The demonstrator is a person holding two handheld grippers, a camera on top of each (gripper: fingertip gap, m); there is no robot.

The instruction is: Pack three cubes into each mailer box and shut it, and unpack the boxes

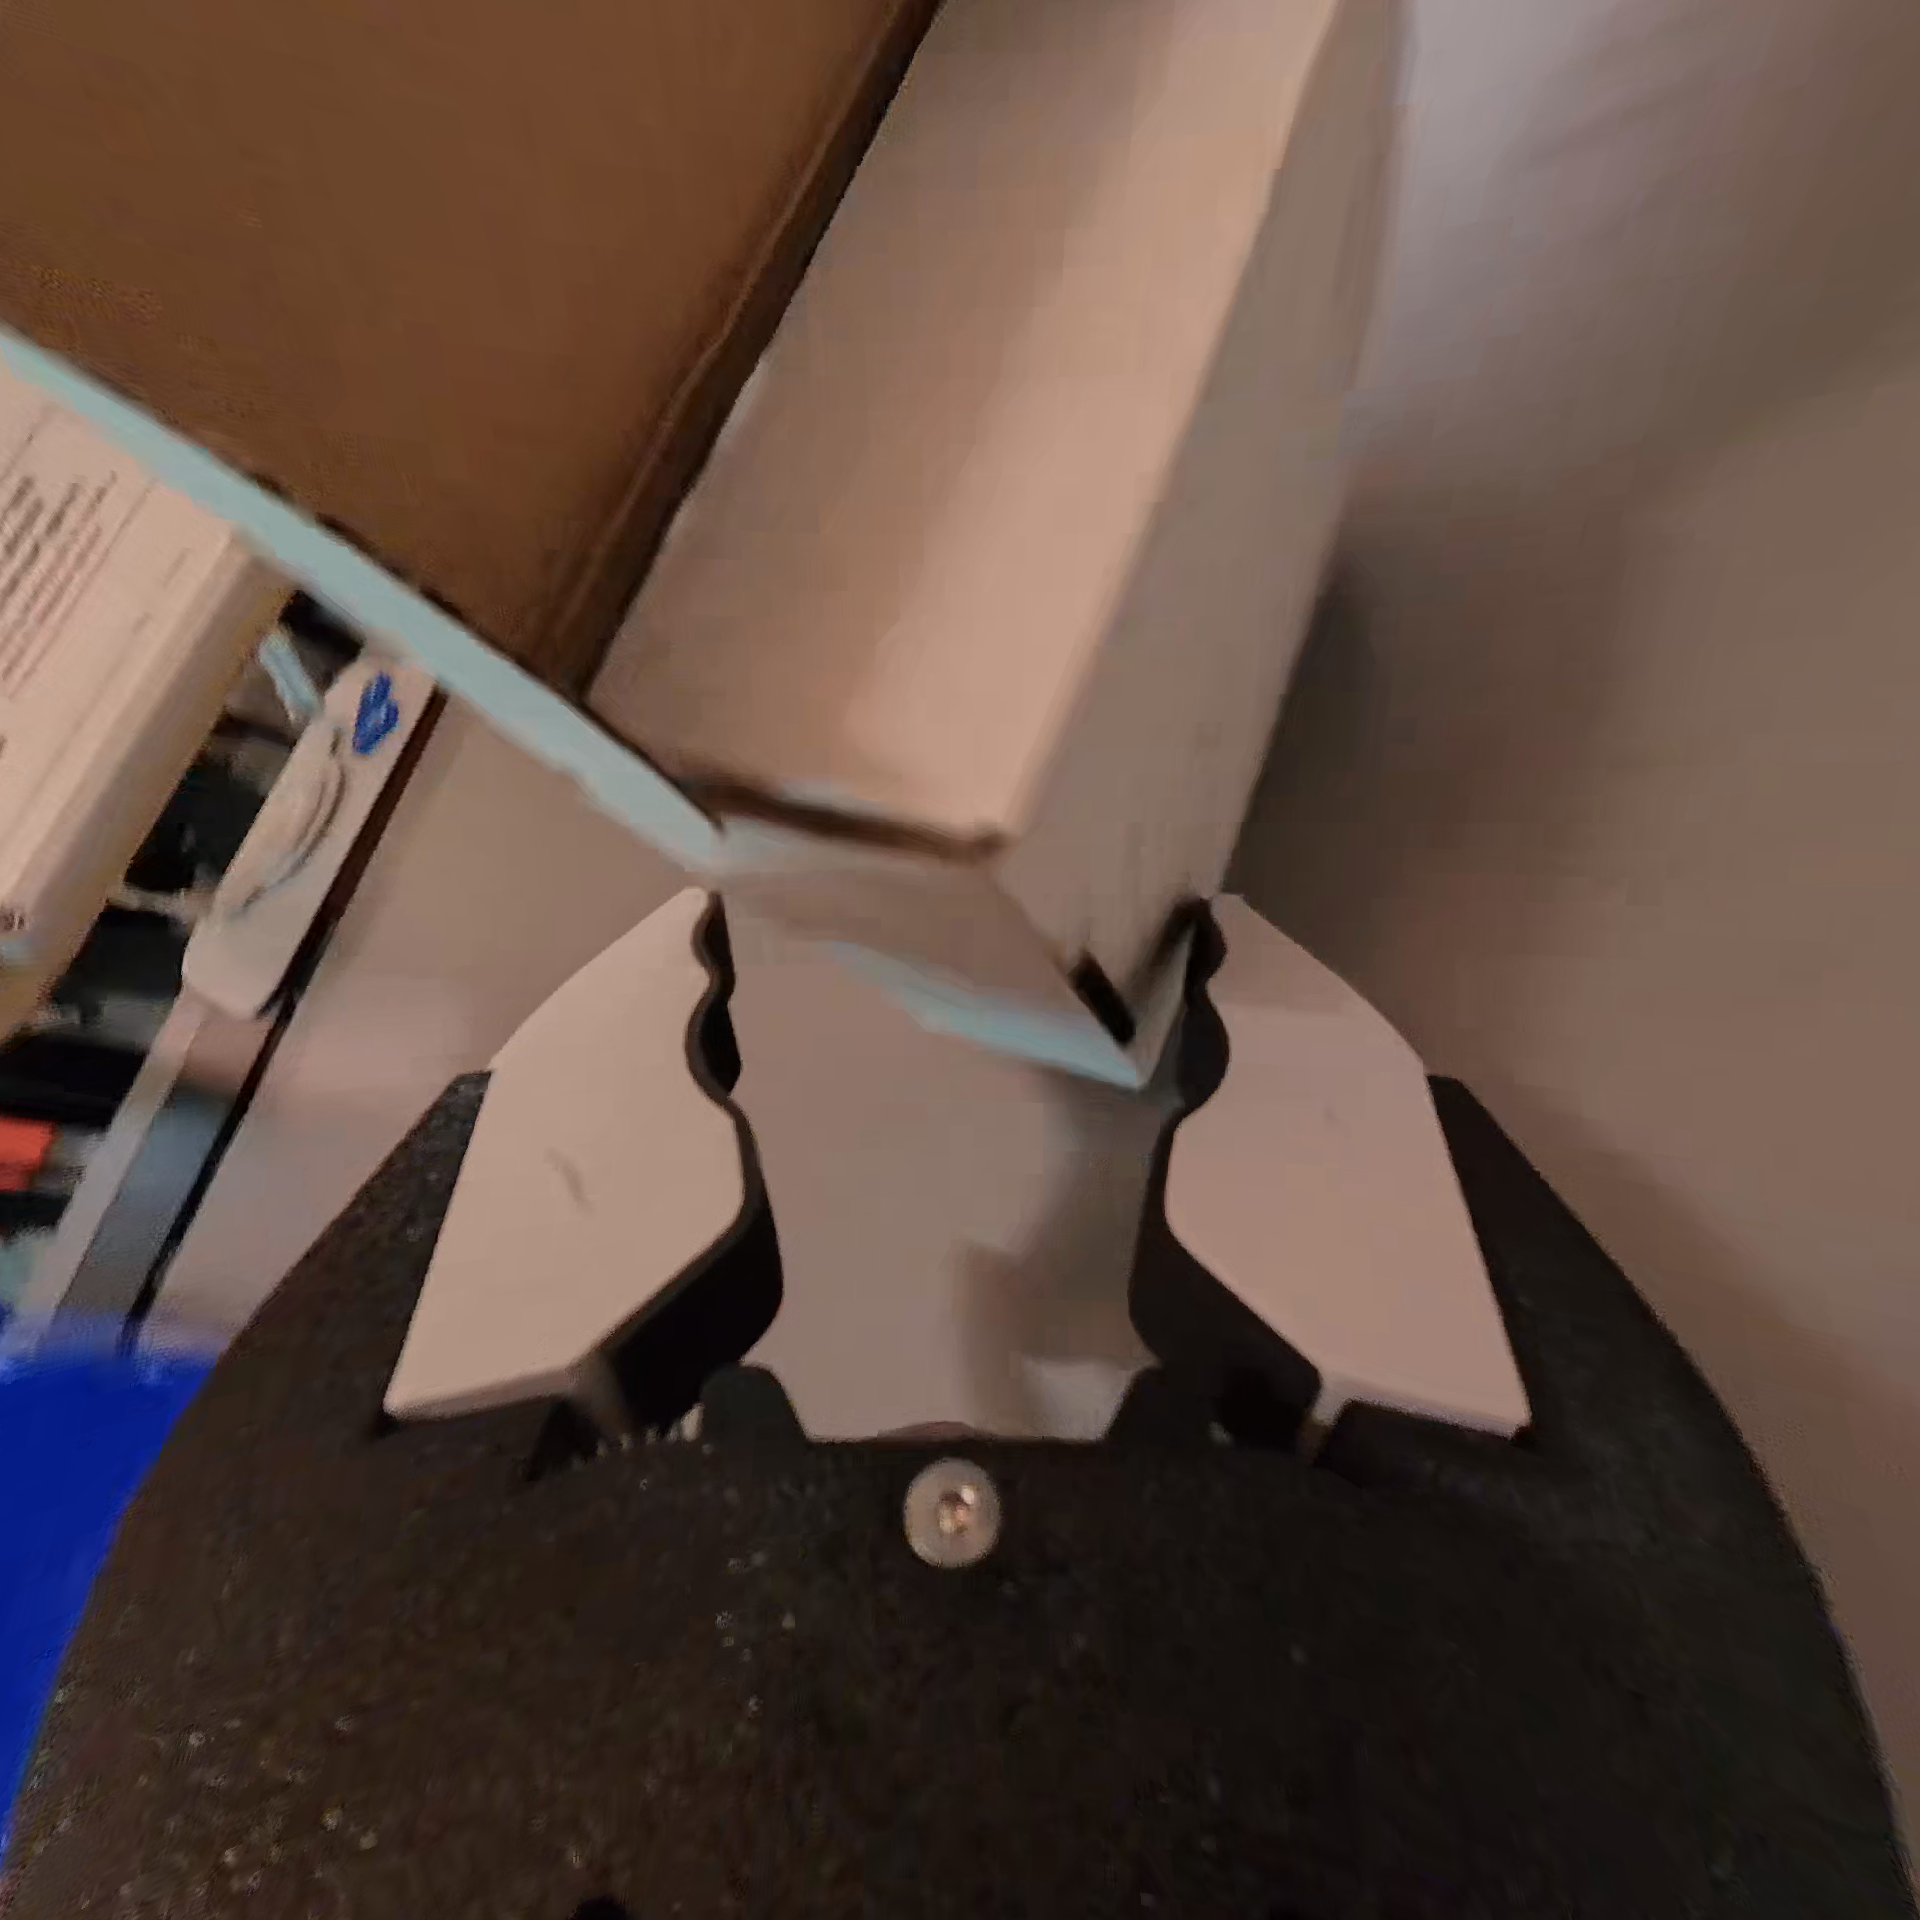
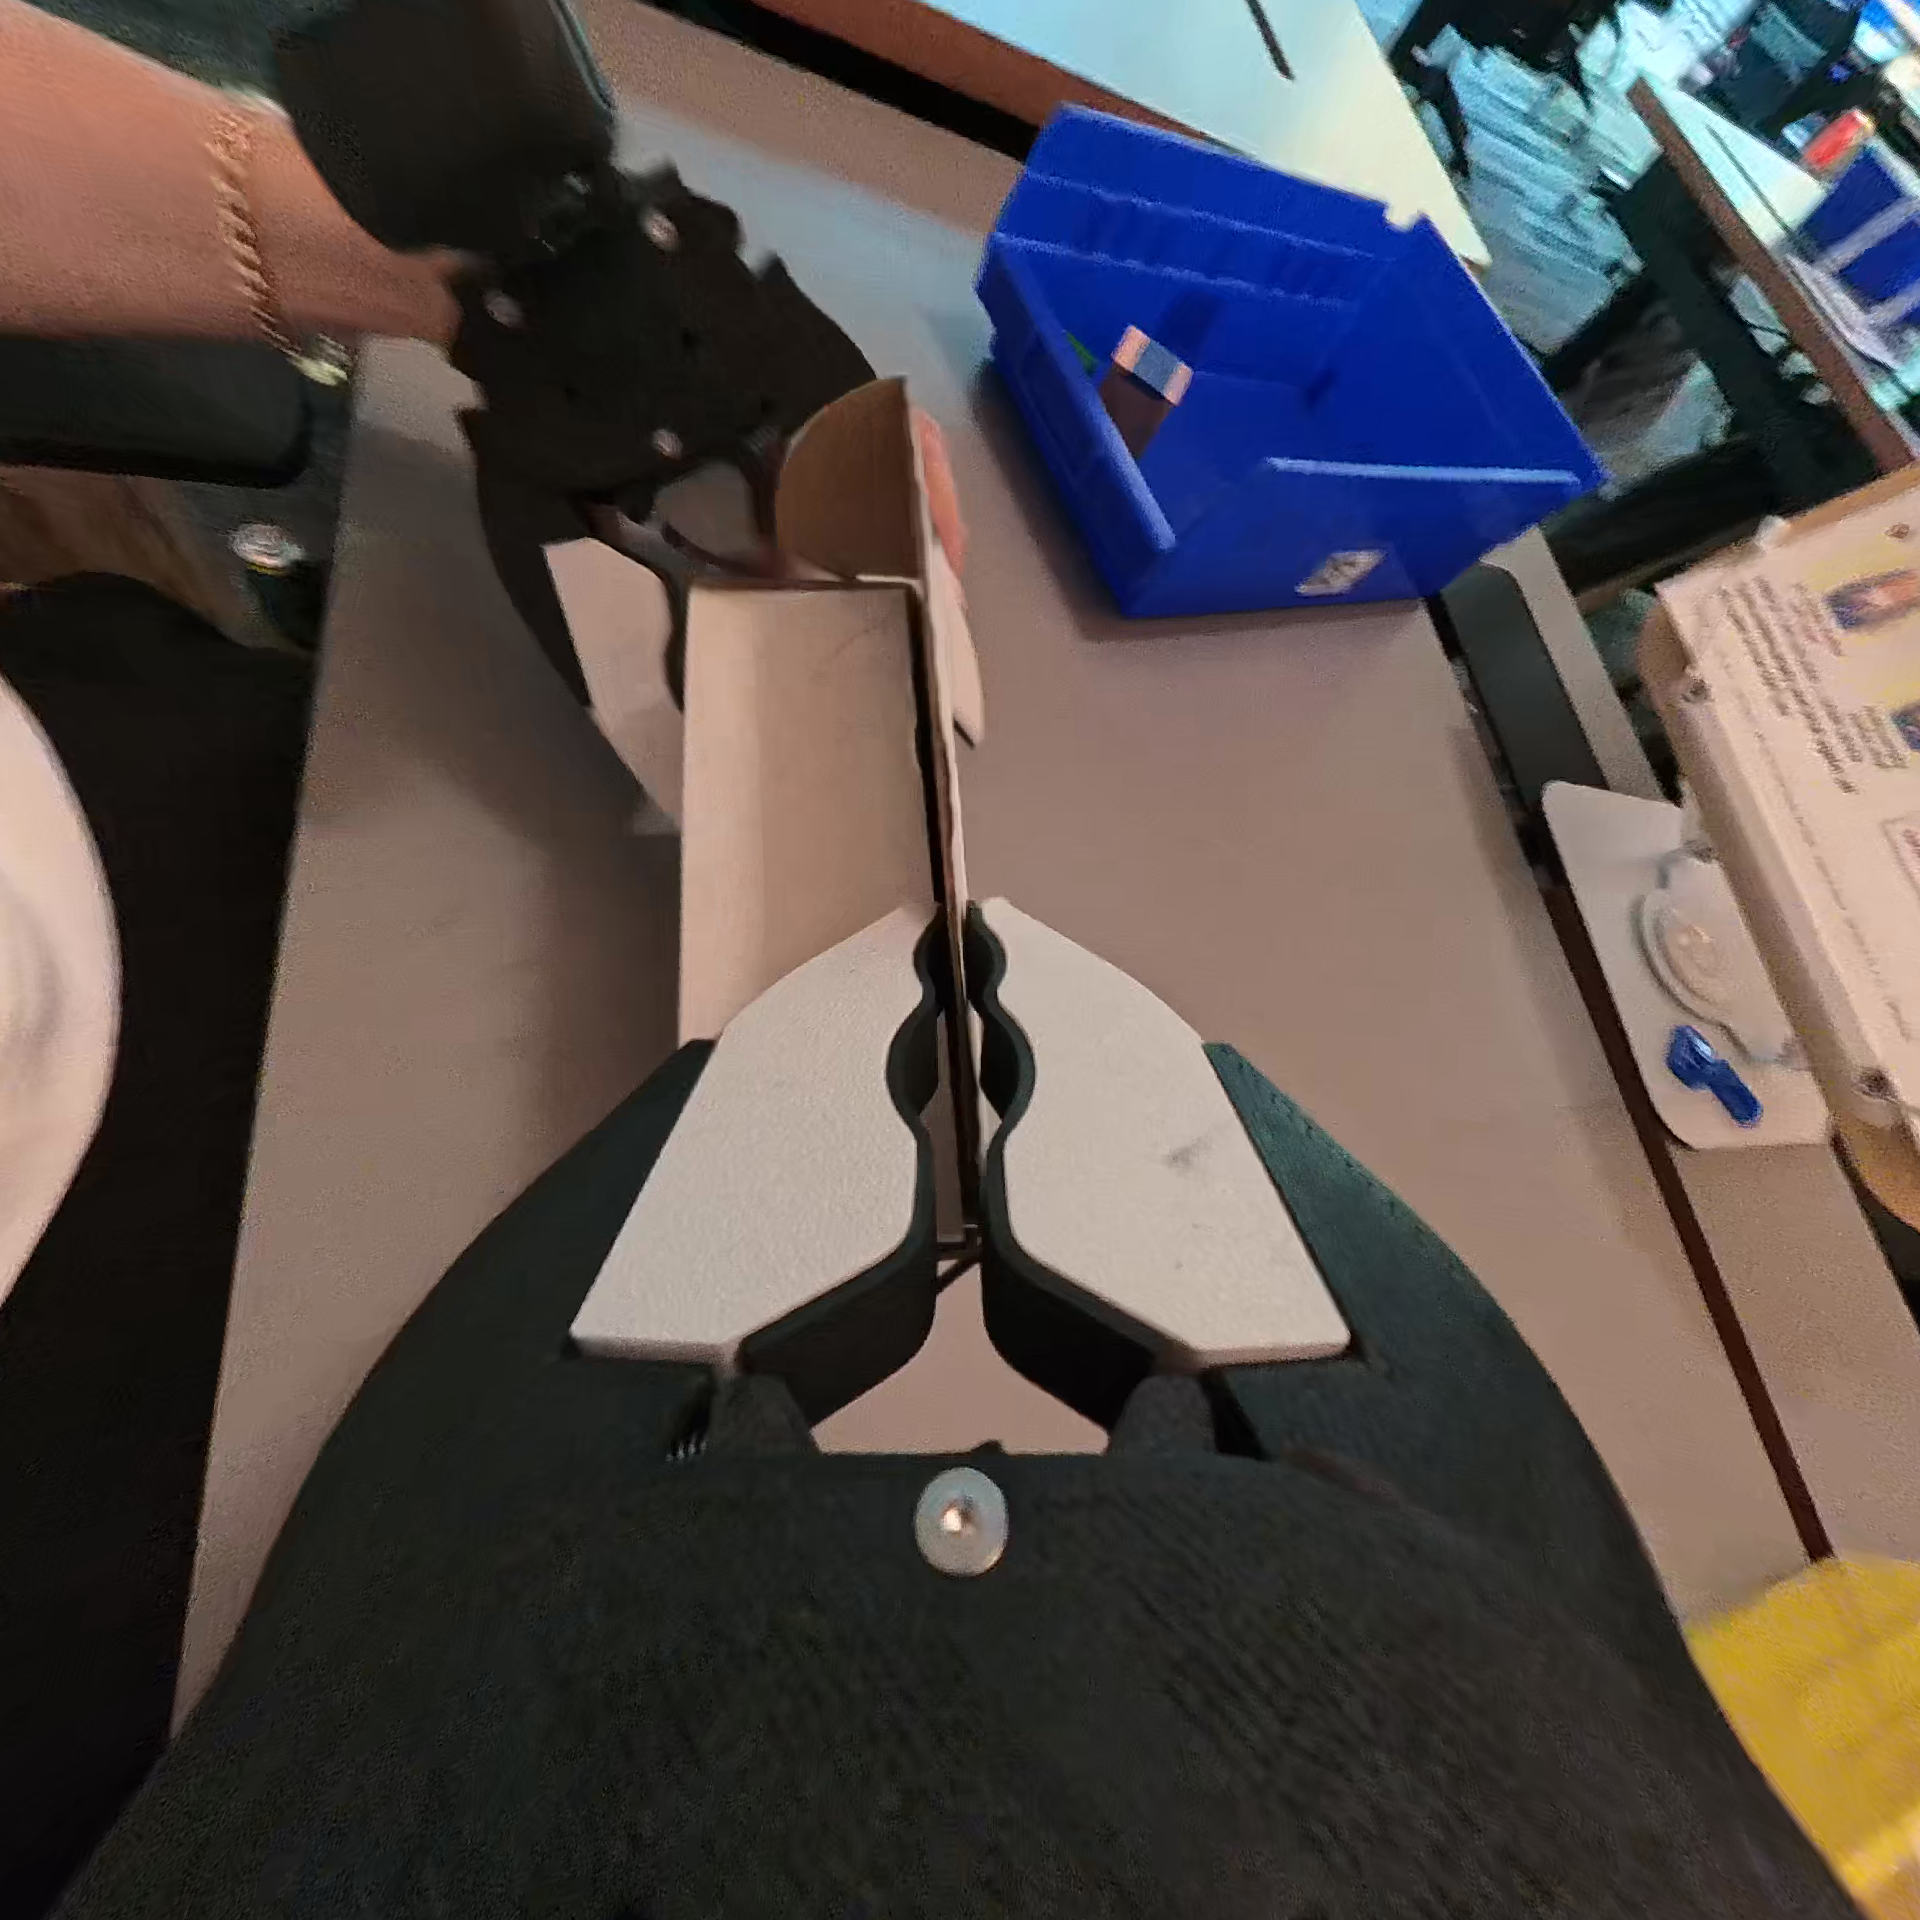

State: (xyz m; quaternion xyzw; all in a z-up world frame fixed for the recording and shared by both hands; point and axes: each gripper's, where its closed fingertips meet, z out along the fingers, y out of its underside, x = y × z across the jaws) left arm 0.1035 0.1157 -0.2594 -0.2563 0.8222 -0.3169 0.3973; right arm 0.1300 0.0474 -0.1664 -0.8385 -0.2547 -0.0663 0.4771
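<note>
A white mailer box (image 2: pixel 800 748) with a brown inside is held up off the grey table (image 2: pixel 1247 883), its lid flap (image 2: pixel 847 488) curling up at the far end. My right gripper (image 2: pixel 958 920) is shut on the thin near edge of the box's wall. My left gripper (image 1: pixel 961 925) is open, with the box's lower corner (image 1: pixel 1039 997) between its fingertips and touching the right finger. It also shows in the right wrist view (image 2: pixel 623 416) at the box's far end, held by a hand. A cube (image 2: pixel 1148 379) lies in the blue bin (image 2: pixel 1351 520).
The blue bin stands on the table beyond and right of the box; its corner shows in the left wrist view (image 1: pixel 94 1507). A white box with printed sheets (image 2: pixel 1829 748) and a flat white packet (image 2: pixel 1673 966) sit at the right edge. A yellow object (image 2: pixel 1829 1704) is at the bottom right.
</note>
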